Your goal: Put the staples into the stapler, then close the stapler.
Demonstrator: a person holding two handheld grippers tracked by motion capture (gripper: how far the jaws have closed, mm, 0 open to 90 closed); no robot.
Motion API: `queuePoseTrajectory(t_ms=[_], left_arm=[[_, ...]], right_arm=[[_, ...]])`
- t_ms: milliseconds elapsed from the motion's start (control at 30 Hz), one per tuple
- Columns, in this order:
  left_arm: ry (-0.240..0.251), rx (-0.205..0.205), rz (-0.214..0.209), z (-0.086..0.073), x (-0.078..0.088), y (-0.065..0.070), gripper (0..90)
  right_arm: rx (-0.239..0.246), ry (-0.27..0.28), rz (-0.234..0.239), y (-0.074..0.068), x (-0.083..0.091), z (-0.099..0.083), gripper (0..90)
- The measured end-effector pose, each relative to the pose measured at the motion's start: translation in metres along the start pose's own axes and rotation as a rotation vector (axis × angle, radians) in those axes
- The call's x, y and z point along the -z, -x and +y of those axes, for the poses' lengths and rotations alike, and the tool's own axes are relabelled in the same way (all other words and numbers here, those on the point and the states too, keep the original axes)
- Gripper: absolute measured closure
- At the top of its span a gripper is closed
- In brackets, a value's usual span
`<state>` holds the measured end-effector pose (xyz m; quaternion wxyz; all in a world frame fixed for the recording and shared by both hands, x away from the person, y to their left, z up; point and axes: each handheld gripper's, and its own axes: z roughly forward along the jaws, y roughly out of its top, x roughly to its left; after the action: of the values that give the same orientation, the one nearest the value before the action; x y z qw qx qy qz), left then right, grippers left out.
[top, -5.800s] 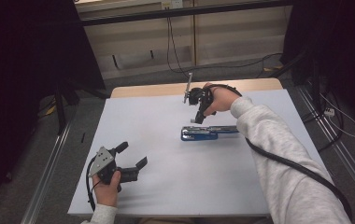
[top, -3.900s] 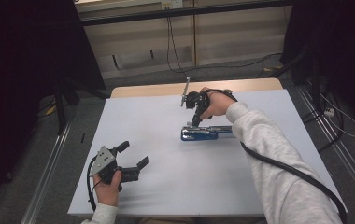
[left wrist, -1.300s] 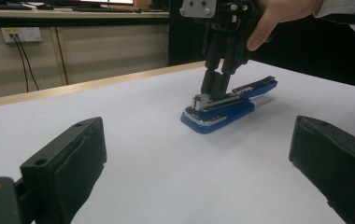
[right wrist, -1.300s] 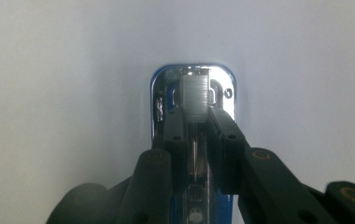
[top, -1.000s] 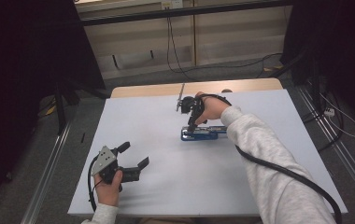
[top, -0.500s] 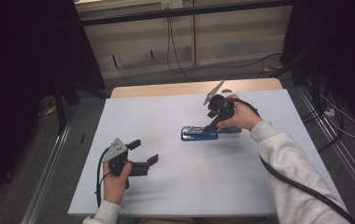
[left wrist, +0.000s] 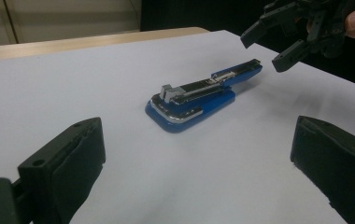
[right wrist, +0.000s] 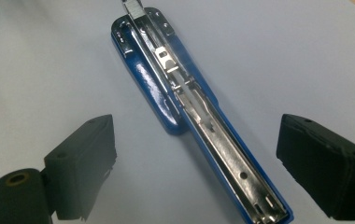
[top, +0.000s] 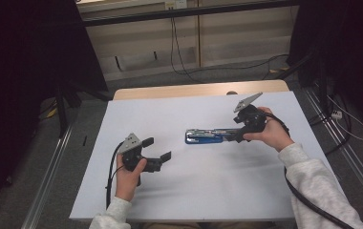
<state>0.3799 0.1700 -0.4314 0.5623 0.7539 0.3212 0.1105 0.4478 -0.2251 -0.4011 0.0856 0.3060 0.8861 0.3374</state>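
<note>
- Your left claw (top: 156, 151) is at the left of the white worktop (top: 194, 191), low over it. Your left hand (top: 128, 174) holds it from below.
- Its two jaws stand wide apart. Nothing is between them. In the left gripper view you see bare white worktop between the two black pads.
- The left claw points across the worktop at the stapler (top: 207, 136). It is well apart from it.
- The stapler is blue and silver. It lies flat near the middle of the worktop, a bit toward the far side.
- The stapler is folded open. The blue base (right wrist: 140, 74) and the long silver top part (right wrist: 222, 154) lie end to end in one line. You can see the shiny metal track inside.
- Your right claw (top: 234, 136) is at the right end of the stapler, low and close to it. Your right hand (top: 270, 133) holds it.
- Its jaws have just been opening, and now they stand wide apart. In the right gripper view the stapler's silver part runs between the two black pads, but the pads do not touch it.
- In the left gripper view, the right claw (left wrist: 273, 46) hangs just above the stapler's far end.
</note>
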Motion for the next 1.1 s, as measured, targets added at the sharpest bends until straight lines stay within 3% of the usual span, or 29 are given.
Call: queuePoseTrajectory(t_ms=[133, 267, 300, 333, 533, 600, 667, 733, 800, 833, 900, 933, 1033, 1100], left_arm=[[-0.01, -0.012, 0.006, 0.001, -0.004, -0.001, 3.2], [0.001, 0.004, 0.023, 0.003, -0.008, -0.003, 3.0], [-0.019, 0.007, 0.054, 0.005, -0.011, -0.005, 2.9], [-0.026, 0.008, 0.061, 0.006, -0.014, -0.005, 3.0], [-0.039, 0.001, 0.082, 0.007, -0.023, -0.007, 3.4], [-0.053, 0.013, 0.082, 0.007, -0.027, -0.007, 3.7], [-0.089, 0.0, 0.091, 0.009, -0.035, -0.007, 5.2], [-0.113, -0.007, 0.118, 0.011, -0.041, -0.008, 10.8], [-0.117, -0.007, 0.119, 0.011, -0.043, -0.008, 18.9], [-0.114, 0.024, 0.143, 0.011, -0.047, -0.011, 25.0], [-0.131, 0.027, 0.153, 0.012, -0.052, -0.013, 31.0], [-0.14, 0.022, 0.178, 0.014, -0.054, -0.014, 37.7], [-0.141, 0.046, 0.195, 0.015, -0.06, -0.018, 55.2], [-0.144, 0.057, 0.213, 0.014, -0.064, -0.02, 65.0]], right_arm=[[-0.005, -0.005, -0.009, -0.002, 0.003, -0.009, 10.7], [-0.016, 0.01, -0.024, -0.004, 0.005, -0.016, 10.4], [-0.034, 0.023, -0.028, -0.005, 0.007, -0.021, 10.4], [-0.036, 0.026, -0.031, -0.005, 0.008, -0.023, 10.3], [-0.061, 0.056, -0.068, -0.007, 0.018, -0.033, 10.4], [-0.08, 0.06, -0.066, -0.007, 0.022, -0.037, 10.4], [-0.081, 0.057, -0.091, -0.006, 0.026, -0.043, 10.4], [-0.102, 0.063, -0.103, -0.005, 0.029, -0.048, 10.5], [-0.11, 0.07, -0.11, -0.005, 0.031, -0.053, 12.1], [-0.118, 0.072, -0.116, -0.005, 0.032, -0.056, 13.0], [-0.128, 0.067, -0.135, -0.006, 0.034, -0.061, 15.5], [-0.132, 0.062, -0.137, -0.007, 0.034, -0.062, 18.4], [-0.14, 0.036, -0.138, -0.007, 0.034, -0.067, 23.4], [-0.141, 0.026, -0.144, -0.006, 0.034, -0.07, 32.3]])
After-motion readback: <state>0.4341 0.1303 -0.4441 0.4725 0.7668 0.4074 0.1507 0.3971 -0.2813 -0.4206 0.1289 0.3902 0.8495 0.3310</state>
